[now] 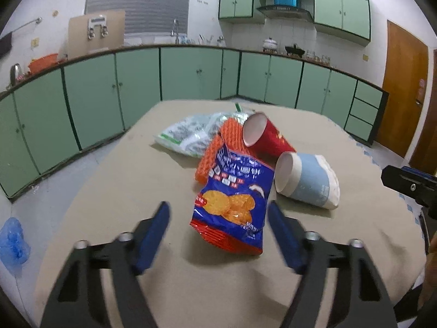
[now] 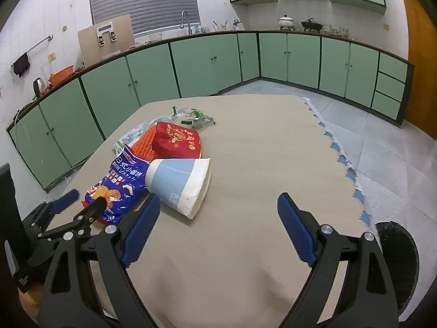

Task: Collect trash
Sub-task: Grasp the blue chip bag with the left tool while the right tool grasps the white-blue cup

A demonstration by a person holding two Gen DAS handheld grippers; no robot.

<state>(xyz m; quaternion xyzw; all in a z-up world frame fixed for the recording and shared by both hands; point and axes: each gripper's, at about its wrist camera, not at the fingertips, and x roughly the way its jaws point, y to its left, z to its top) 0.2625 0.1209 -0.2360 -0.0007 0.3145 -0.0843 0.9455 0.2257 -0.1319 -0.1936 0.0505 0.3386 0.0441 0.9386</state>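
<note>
Blue pads of the left gripper (image 1: 218, 222) stand apart on both sides of a blue snack bag (image 1: 232, 199), and they do not press on it; the bag is between them, near their tips. This bag has pictures of round golden crackers, white print, and a red crimped lower edge which lifts a little from the beige table (image 1: 136, 180). Behind it lies an orange mesh wrapper (image 1: 215, 142), and a clear bag with green print (image 1: 188, 134) further back. A red paper cup (image 1: 266, 136) lies on its side, mouth toward the camera, touching a pale blue and white paper cup (image 1: 308, 183), also on its side, just right of the snack bag. The right gripper (image 2: 218, 210) is spread wide over bare table and grasps nothing; its left pad is just beside the blue cup. All trash is in one heap on the left part of the table. The right half is free up to the scalloped cloth edge (image 2: 341, 158). A dark round bin (image 2: 401, 248) is below that edge, on the floor
</note>
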